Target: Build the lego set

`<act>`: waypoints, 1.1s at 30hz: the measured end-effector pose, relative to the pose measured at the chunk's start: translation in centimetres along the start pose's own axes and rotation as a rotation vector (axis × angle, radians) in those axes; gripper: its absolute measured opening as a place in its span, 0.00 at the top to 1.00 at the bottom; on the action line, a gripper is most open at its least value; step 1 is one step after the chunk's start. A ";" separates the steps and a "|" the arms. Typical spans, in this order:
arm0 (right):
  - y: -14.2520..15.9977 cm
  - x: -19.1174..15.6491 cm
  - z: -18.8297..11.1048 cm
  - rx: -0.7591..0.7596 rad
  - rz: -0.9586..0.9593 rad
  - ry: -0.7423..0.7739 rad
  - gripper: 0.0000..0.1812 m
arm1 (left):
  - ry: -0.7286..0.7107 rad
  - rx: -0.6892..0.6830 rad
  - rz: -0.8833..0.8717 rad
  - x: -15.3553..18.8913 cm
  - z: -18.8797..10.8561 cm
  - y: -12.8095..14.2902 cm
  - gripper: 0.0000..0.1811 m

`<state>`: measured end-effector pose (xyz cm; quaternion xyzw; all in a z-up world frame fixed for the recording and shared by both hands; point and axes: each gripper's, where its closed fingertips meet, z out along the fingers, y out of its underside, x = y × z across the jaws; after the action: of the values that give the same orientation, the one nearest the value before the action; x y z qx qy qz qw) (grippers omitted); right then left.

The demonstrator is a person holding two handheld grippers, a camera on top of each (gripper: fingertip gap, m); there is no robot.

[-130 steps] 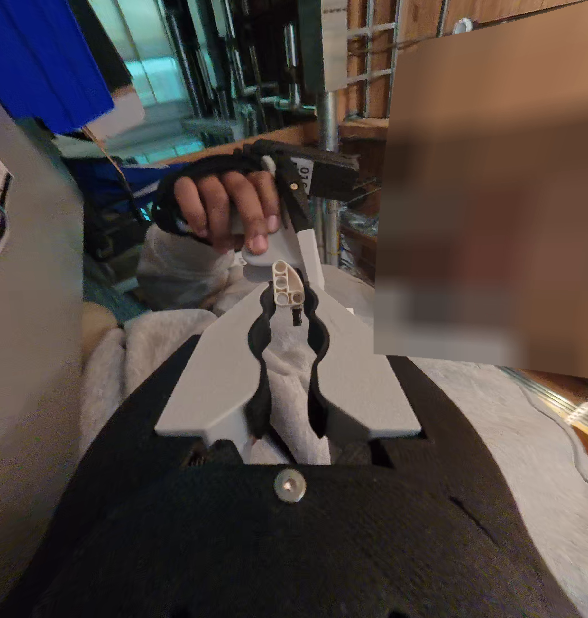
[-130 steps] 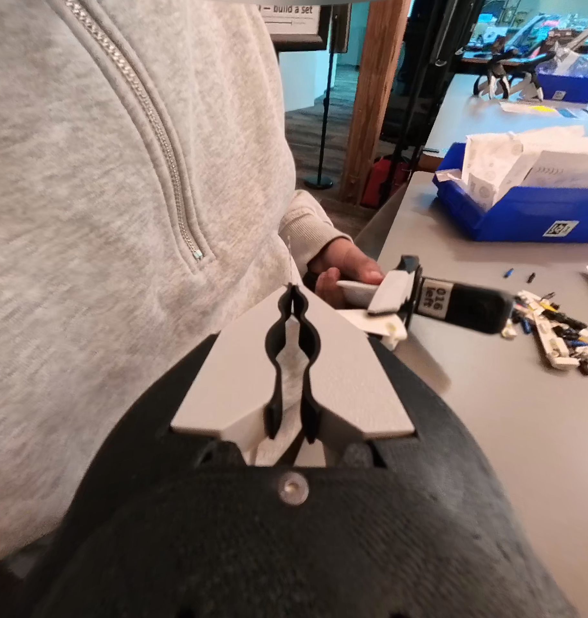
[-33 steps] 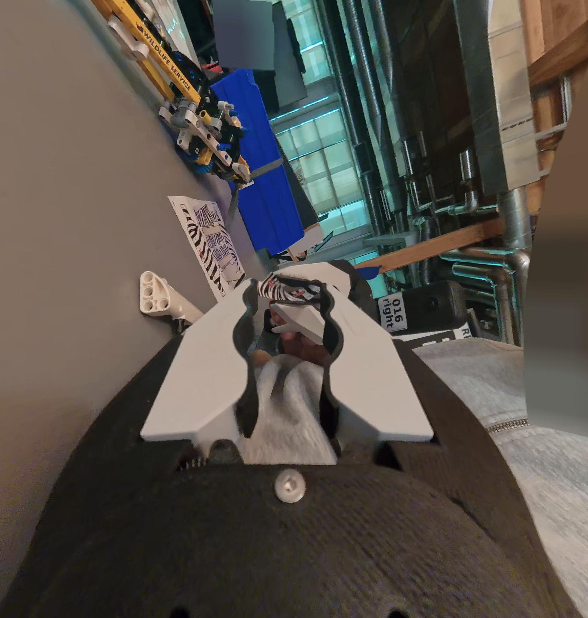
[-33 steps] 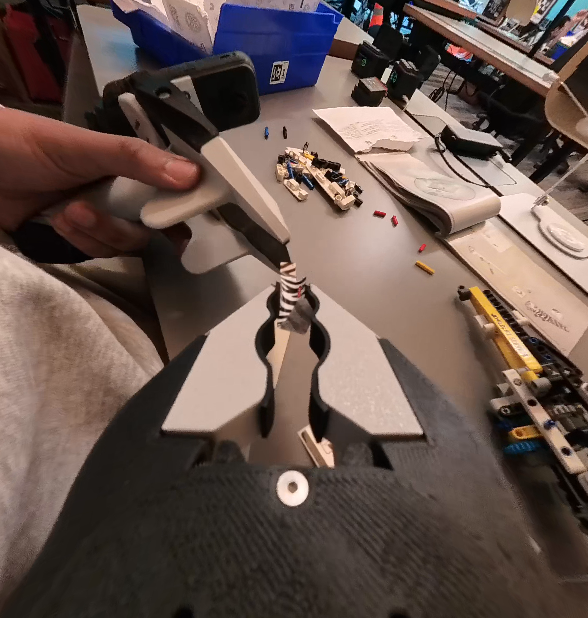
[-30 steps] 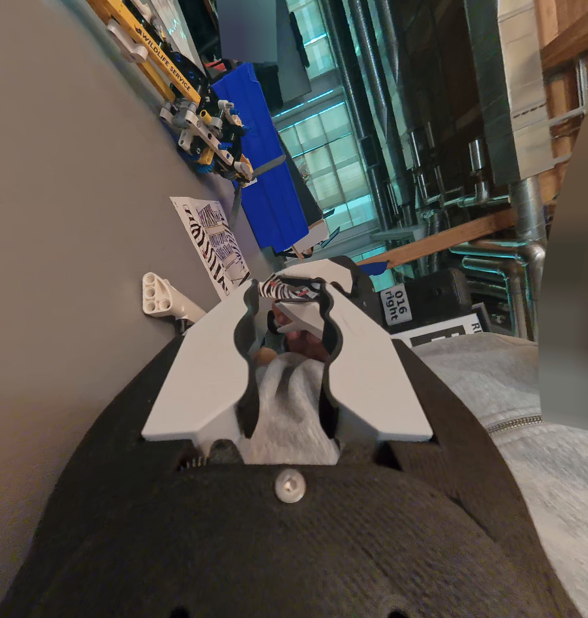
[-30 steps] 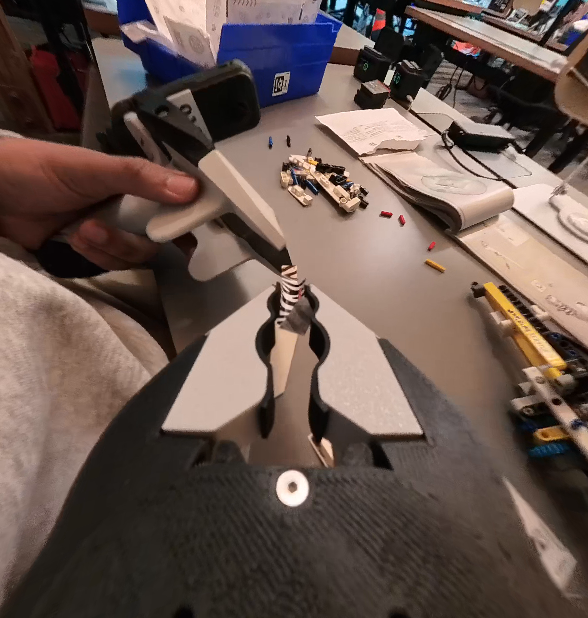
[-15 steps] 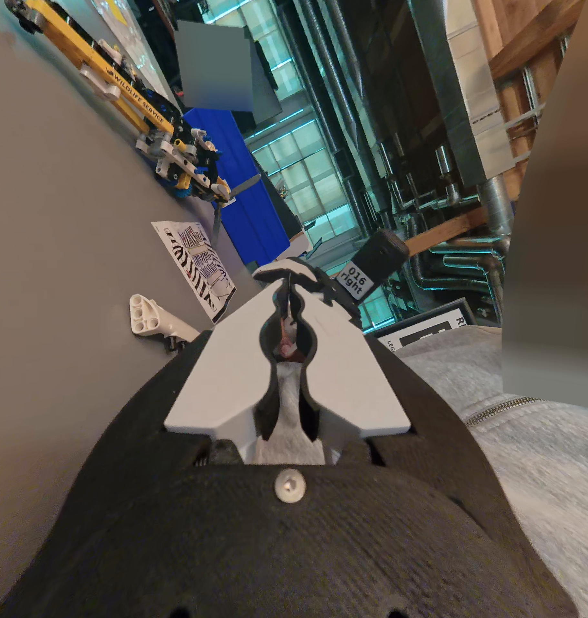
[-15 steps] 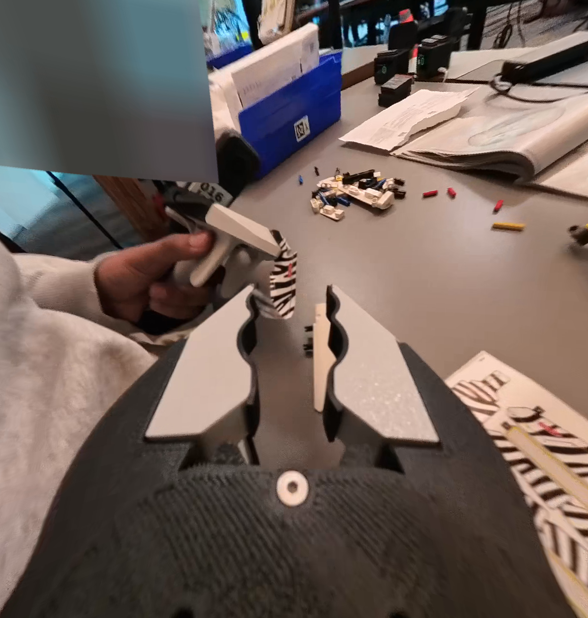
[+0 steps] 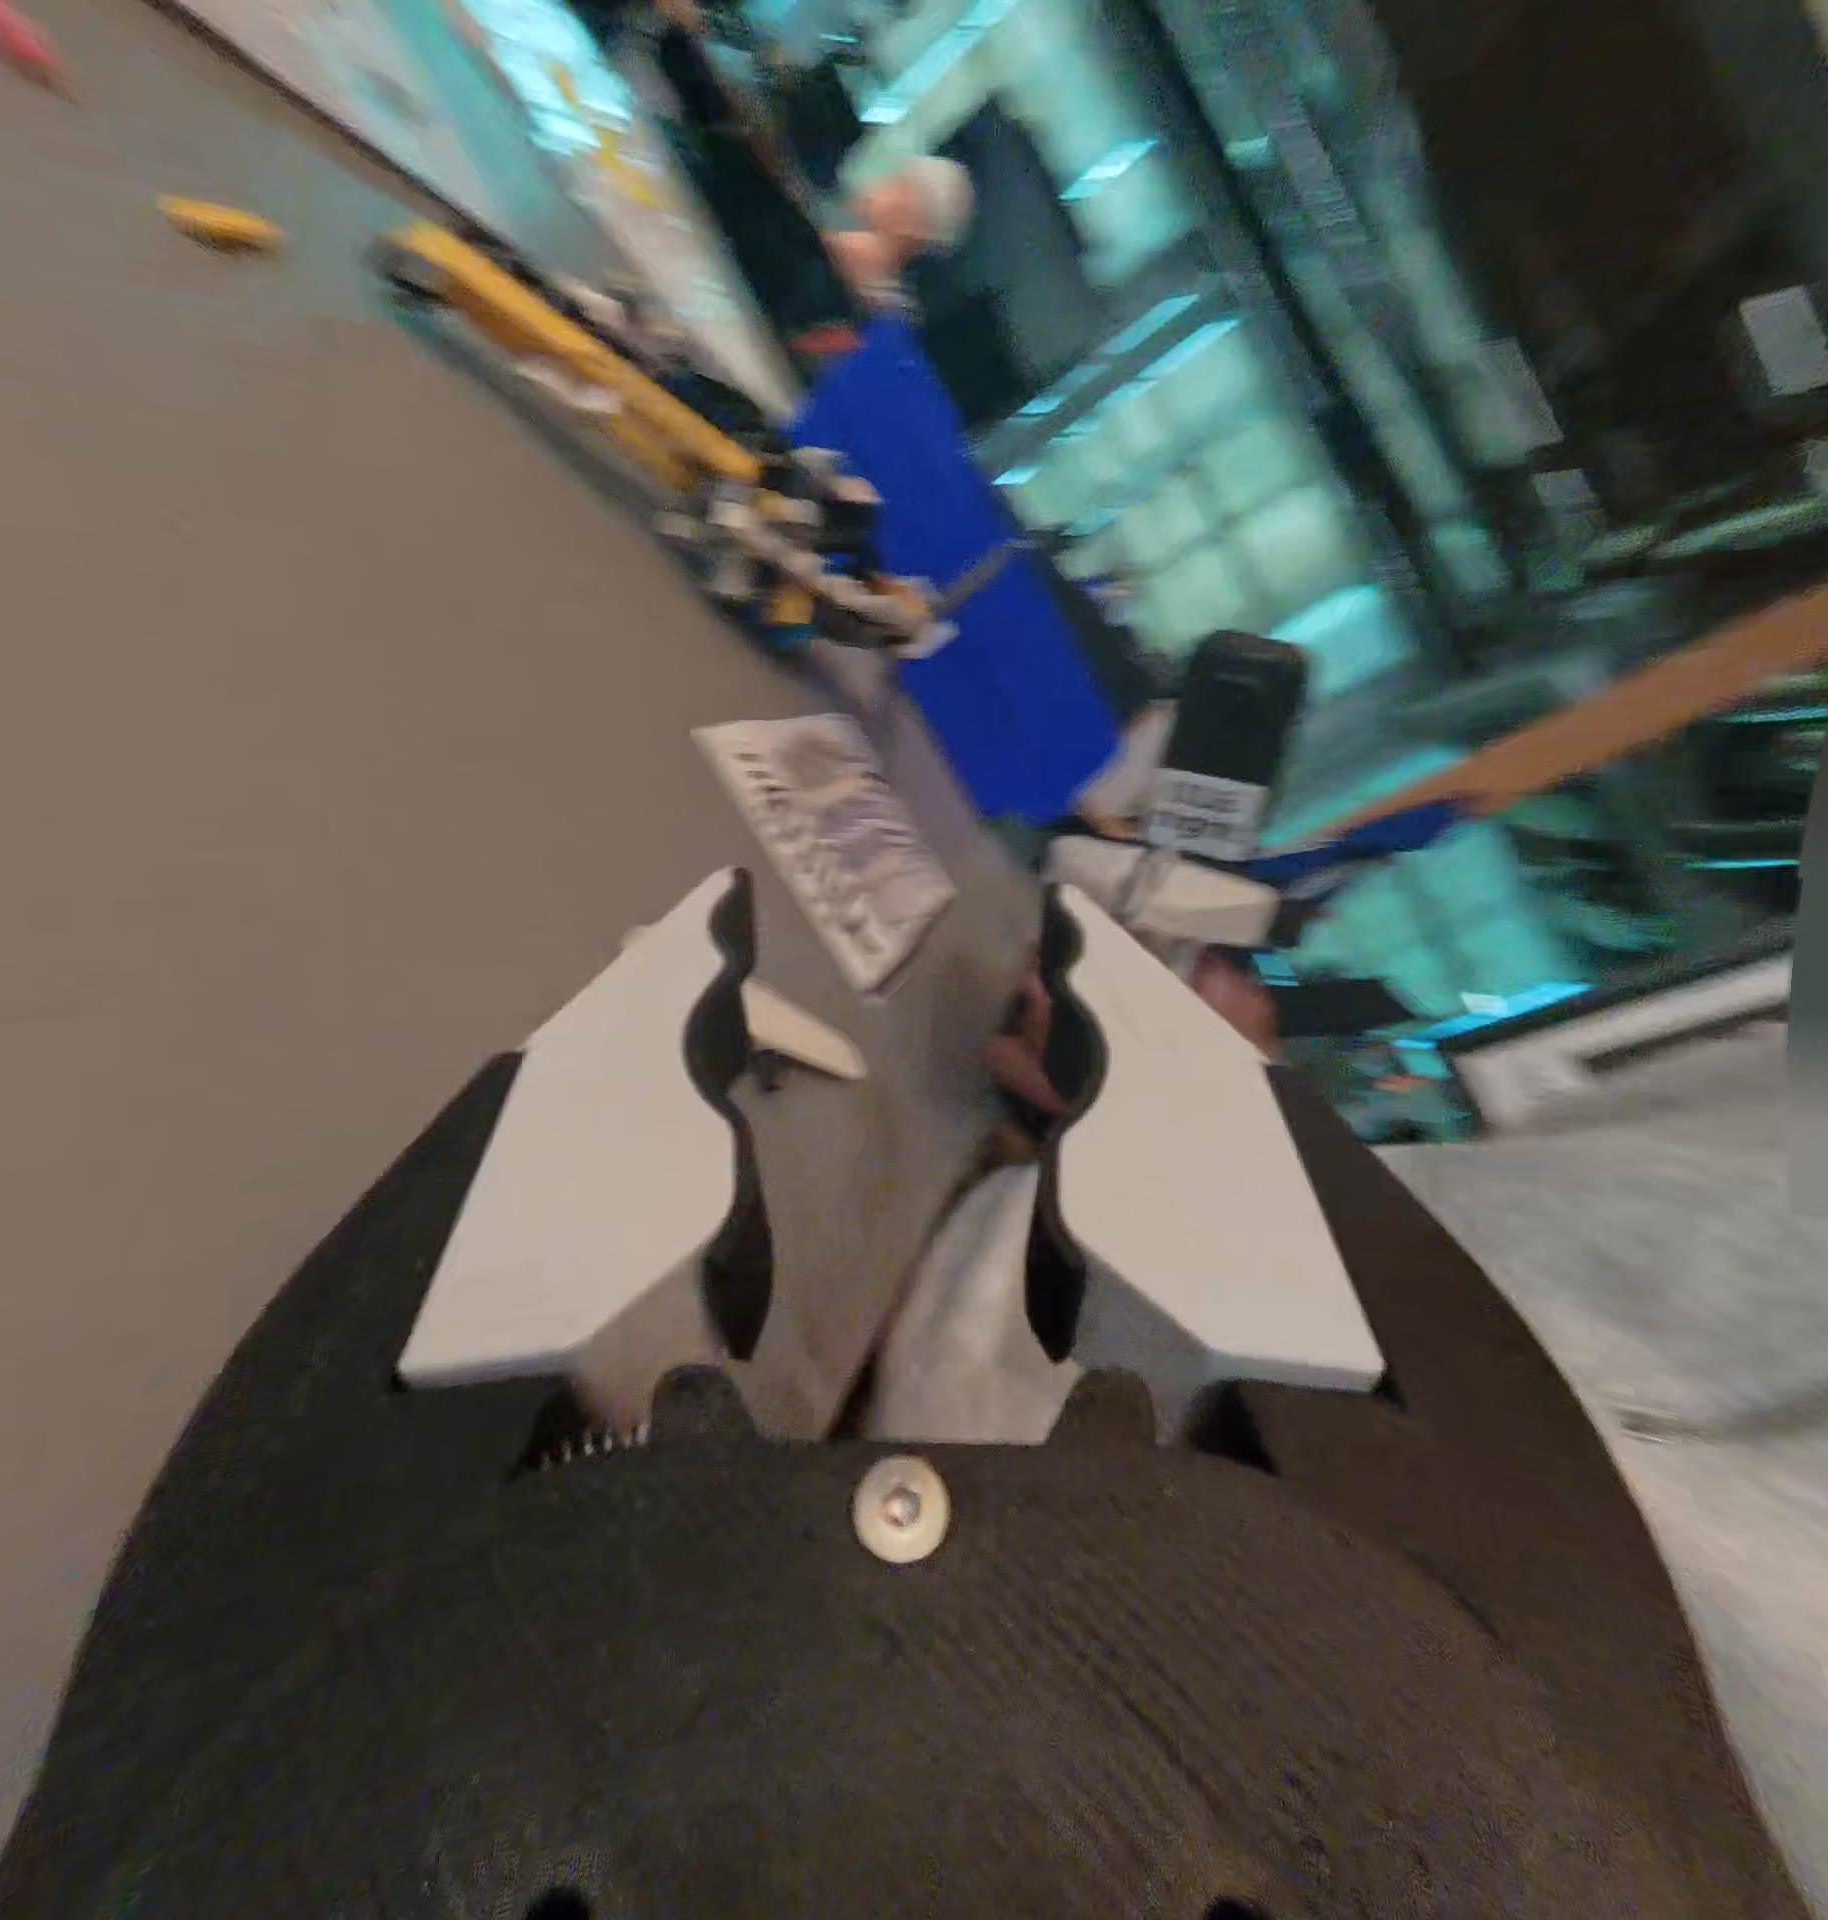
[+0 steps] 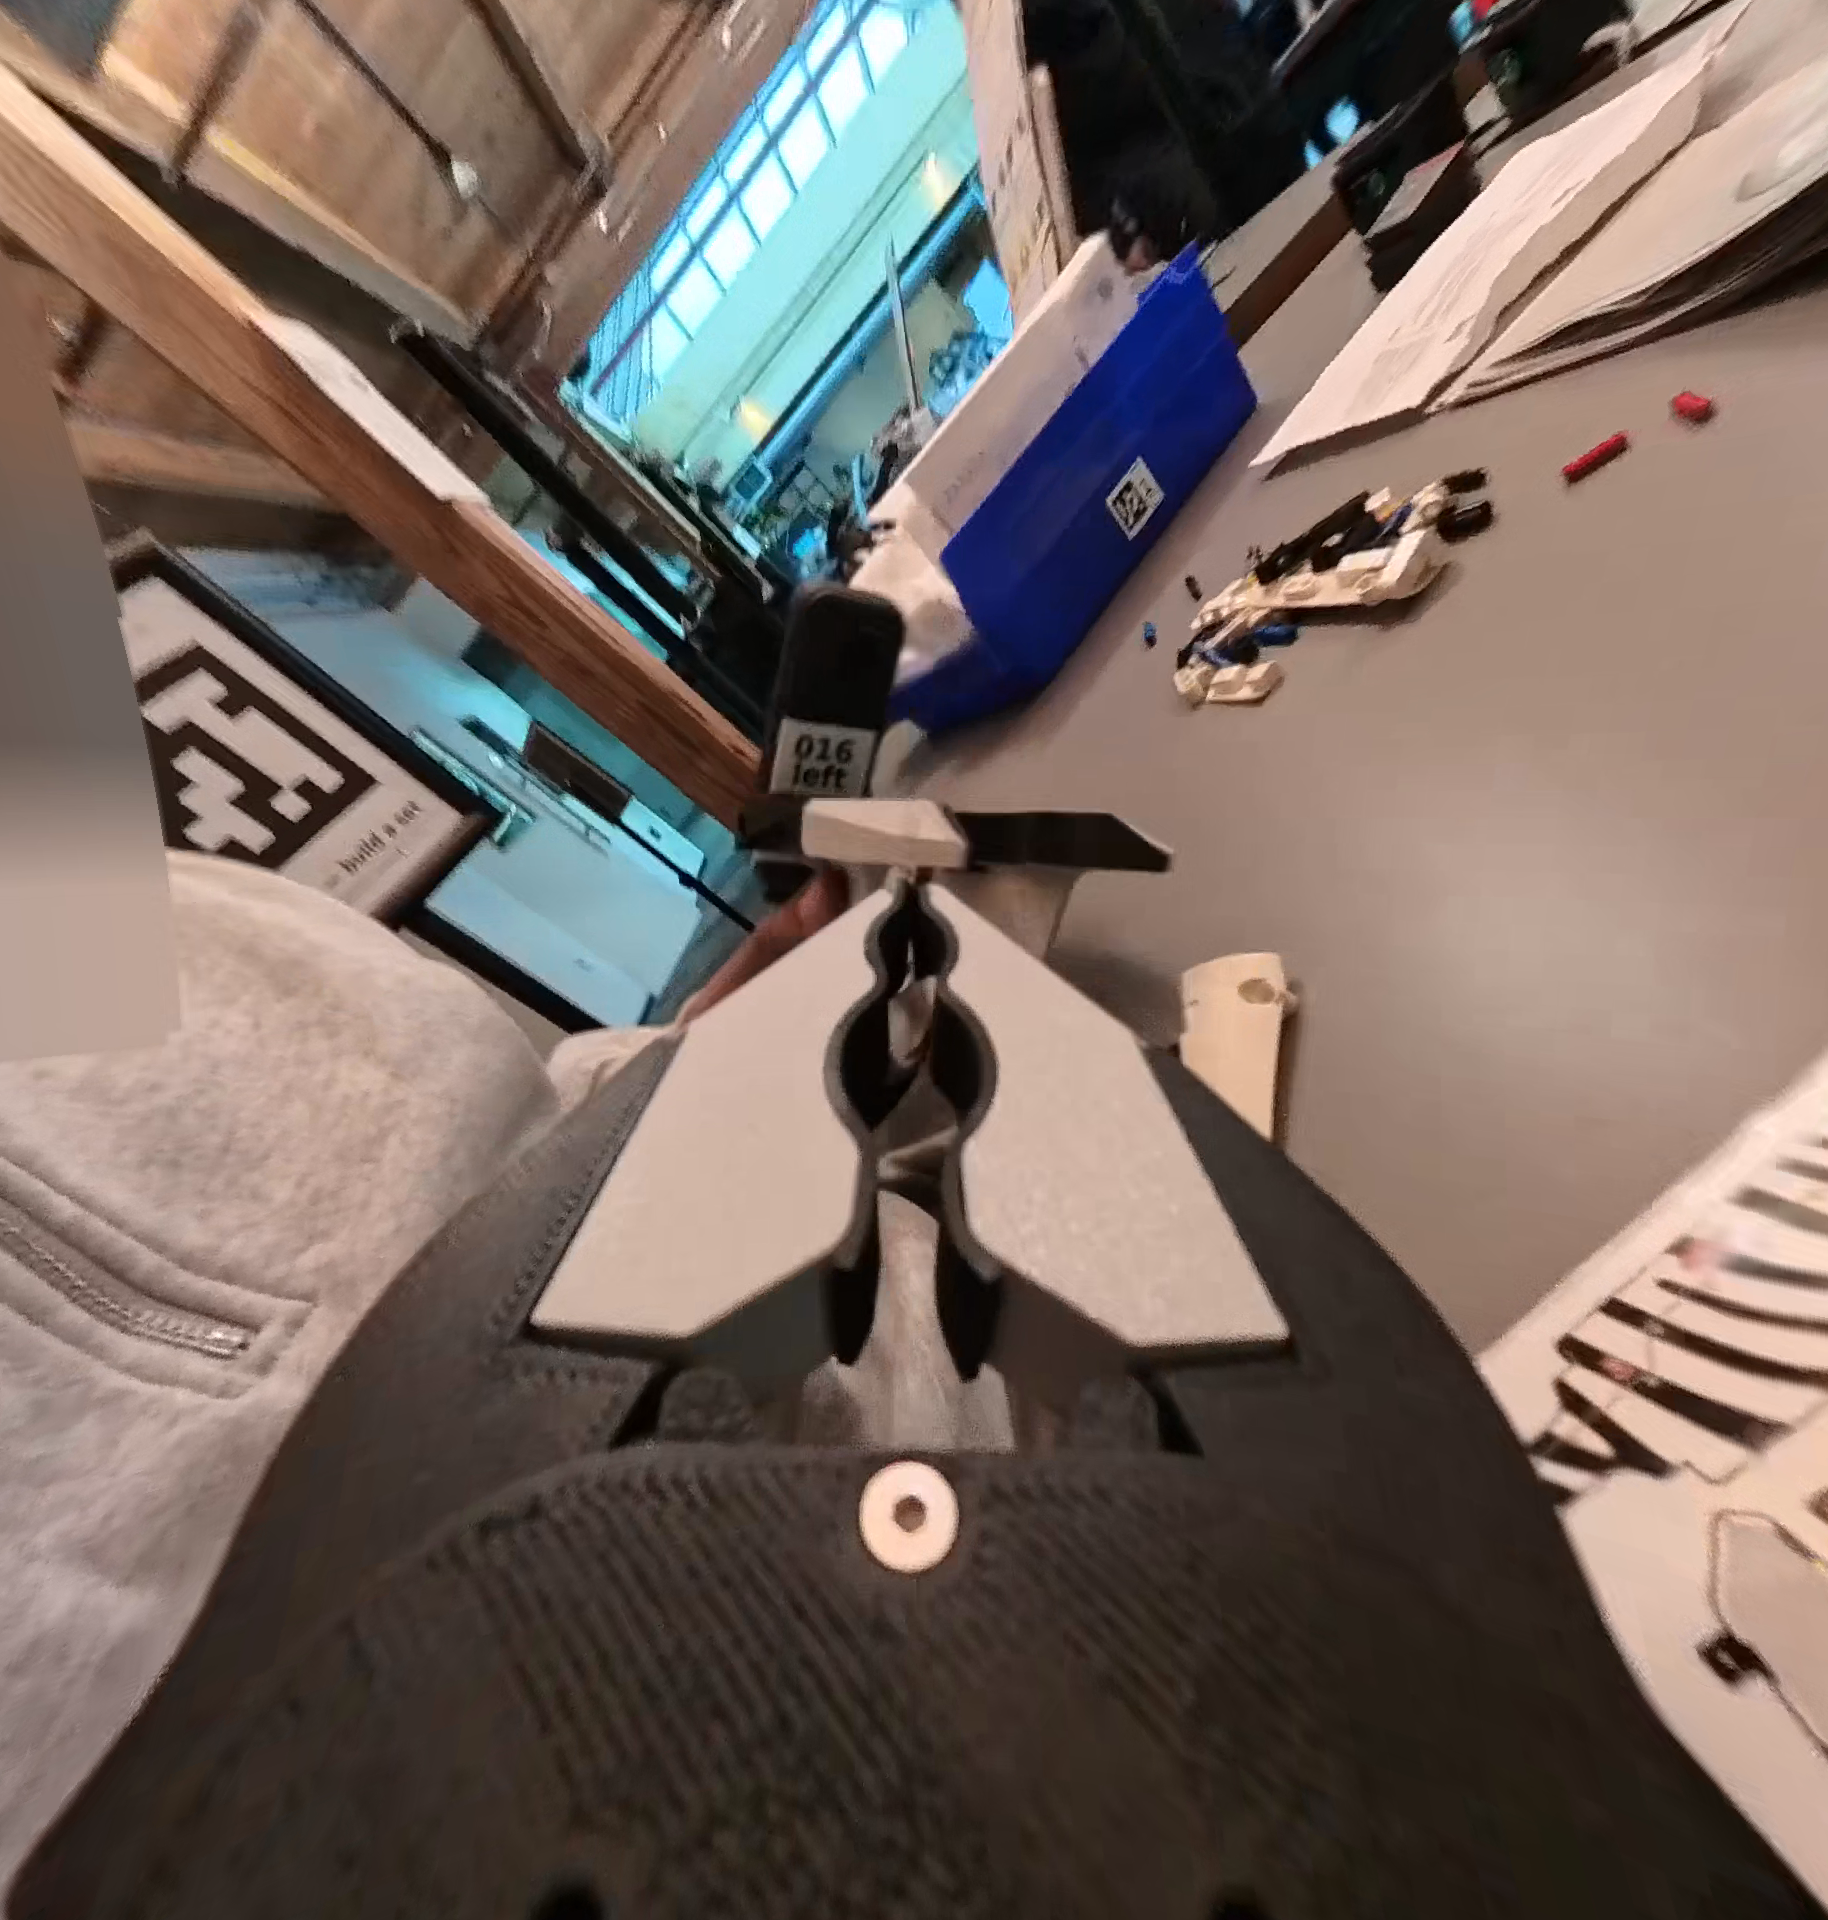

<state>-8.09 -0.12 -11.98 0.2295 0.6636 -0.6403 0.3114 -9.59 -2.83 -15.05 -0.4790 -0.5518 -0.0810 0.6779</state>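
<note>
1. Two grippers: left gripper [image 9: 891,891] spread wide, empty; right gripper [image 10: 908,902] pinched on one sticker [image 10: 917,1013].
2. One beam [image 10: 1234,1023] near table [image 10: 1512,831] edge, beside one sheet [image 9: 827,842].
3. Before: sticker in left, right spread.

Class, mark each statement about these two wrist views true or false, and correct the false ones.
1. The left gripper is open. True.
2. The right gripper is wide open. False: its jaws are closed, with a striped sticker pinched between them.
3. The blue bin stands on the table. True.
4. The left gripper holds the white lego beam. False: it lies on the table.
5. The loose lego pile lies inside the bin. False: it lies on the table beside it.
</note>
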 end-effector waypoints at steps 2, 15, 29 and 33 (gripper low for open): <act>-0.3 1.1 -0.7 0.015 0.029 0.047 1.00 | -0.081 -0.023 0.101 -0.7 -0.8 -0.2 0.71; 3.6 6.2 0.5 -0.191 0.317 0.258 1.00 | -0.181 -0.258 0.151 -2.9 0.0 2.6 0.79; 4.3 7.0 1.2 -0.202 0.443 0.270 1.00 | -0.192 -0.307 0.116 -3.6 0.5 3.0 0.89; 4.5 7.1 1.0 -0.212 0.451 0.276 1.00 | -0.194 -0.307 0.110 -3.7 0.4 3.0 0.90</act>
<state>-9.75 -1.46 -20.17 0.4223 0.6952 -0.4445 0.3751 -9.37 -2.47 -19.84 -0.6117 -0.5686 -0.0806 0.5440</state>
